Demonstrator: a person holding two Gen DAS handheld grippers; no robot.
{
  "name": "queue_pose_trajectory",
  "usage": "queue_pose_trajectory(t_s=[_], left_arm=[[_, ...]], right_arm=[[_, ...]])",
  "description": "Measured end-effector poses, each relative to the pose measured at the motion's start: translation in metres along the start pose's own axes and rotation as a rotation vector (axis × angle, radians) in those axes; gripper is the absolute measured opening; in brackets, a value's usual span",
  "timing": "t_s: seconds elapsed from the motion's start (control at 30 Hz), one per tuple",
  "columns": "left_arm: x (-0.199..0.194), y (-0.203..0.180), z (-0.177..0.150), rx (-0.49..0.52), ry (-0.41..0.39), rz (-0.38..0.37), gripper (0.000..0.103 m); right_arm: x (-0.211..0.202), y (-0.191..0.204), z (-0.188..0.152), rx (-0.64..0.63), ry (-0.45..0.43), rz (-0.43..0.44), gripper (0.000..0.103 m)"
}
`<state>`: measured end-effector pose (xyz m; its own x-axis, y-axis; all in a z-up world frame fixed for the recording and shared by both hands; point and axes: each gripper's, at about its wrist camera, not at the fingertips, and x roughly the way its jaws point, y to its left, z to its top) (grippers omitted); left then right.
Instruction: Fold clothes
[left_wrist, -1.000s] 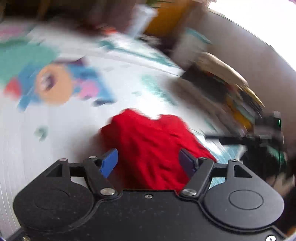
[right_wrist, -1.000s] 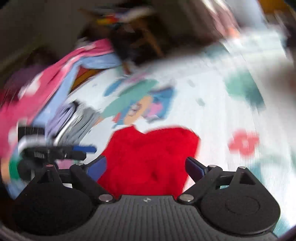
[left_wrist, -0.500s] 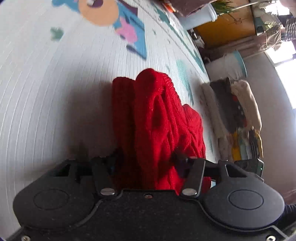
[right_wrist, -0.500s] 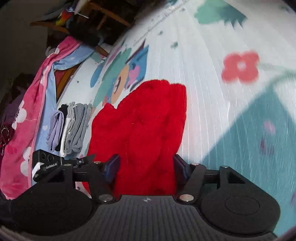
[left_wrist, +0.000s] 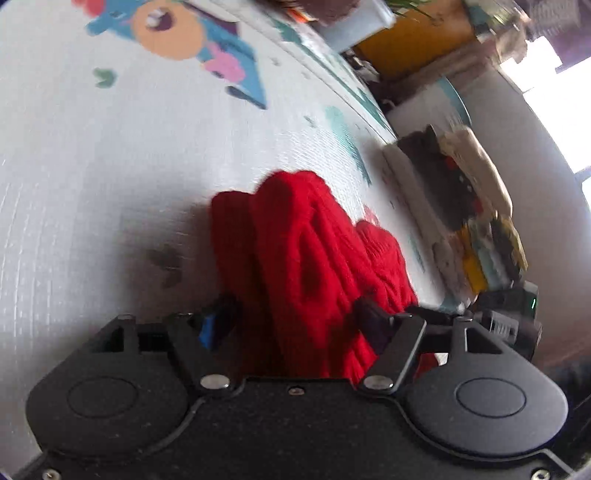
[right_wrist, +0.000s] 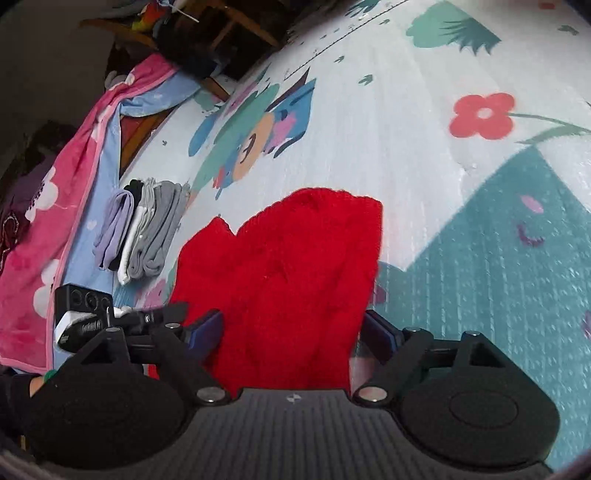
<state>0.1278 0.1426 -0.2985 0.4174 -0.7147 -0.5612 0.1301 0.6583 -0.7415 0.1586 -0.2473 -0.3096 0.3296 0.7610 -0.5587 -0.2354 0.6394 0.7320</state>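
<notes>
A red knitted sweater (left_wrist: 306, 258), folded into a thick bundle, lies on the patterned play mat (left_wrist: 92, 166). My left gripper (left_wrist: 293, 319) is shut on the bundle's near end, with both pads pressed into the knit. In the right wrist view the same sweater (right_wrist: 295, 277) runs between the fingers of my right gripper (right_wrist: 293, 330). Its jaws are opening: the left pad still touches the knit and the right pad stands just off its edge. Both grippers sit low over the mat, side by side.
A stack of folded clothes (left_wrist: 461, 206) lies on the mat's right edge in the left wrist view. Folded grey and lilac garments (right_wrist: 147, 232) and a pink and blue blanket (right_wrist: 44, 221) lie left of the sweater. Wooden furniture (right_wrist: 221, 33) stands beyond.
Both grippers sank toward the mat and closed round the red sweater. The left one keeps its hold; the right one has since widened. Both wrists rolled.
</notes>
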Motion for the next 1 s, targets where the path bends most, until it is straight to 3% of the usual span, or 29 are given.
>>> queue_pose_trajectory(t_s=[0.03,0.2,0.27,0.4,0.6,0.8,1.0], left_arm=[[0.002,0.003,-0.003,-0.051,-0.002,-0.011,0.054],[-0.002,0.018,-0.013,-0.226,-0.032,-0.060,0.047],[-0.012,0.023,-0.016,-0.274,-0.047,-0.078,0.043],[-0.043,0.037,-0.028,-0.394,-0.123,-0.123,0.041],[-0.123,0.064,-0.043,-0.522,-0.360,-0.148,0.040],[-0.225,0.080,-0.054,-0.542,-0.623,-0.107,0.040],[-0.333,0.076,-0.077,-0.485,-0.943,0.001,0.040]], right_arm=[[0.002,0.001,-0.001,0.010,0.012,0.004,0.063],[0.010,0.007,0.003,0.063,0.081,0.027,0.059],[0.016,0.022,0.016,0.018,0.145,0.040,0.053],[0.034,0.060,0.048,-0.092,0.279,0.064,0.051],[0.098,0.145,0.084,-0.272,0.411,0.163,0.051],[0.158,0.249,0.065,-0.403,0.433,0.354,0.051],[0.221,0.360,0.045,-0.464,0.452,0.576,0.051]])
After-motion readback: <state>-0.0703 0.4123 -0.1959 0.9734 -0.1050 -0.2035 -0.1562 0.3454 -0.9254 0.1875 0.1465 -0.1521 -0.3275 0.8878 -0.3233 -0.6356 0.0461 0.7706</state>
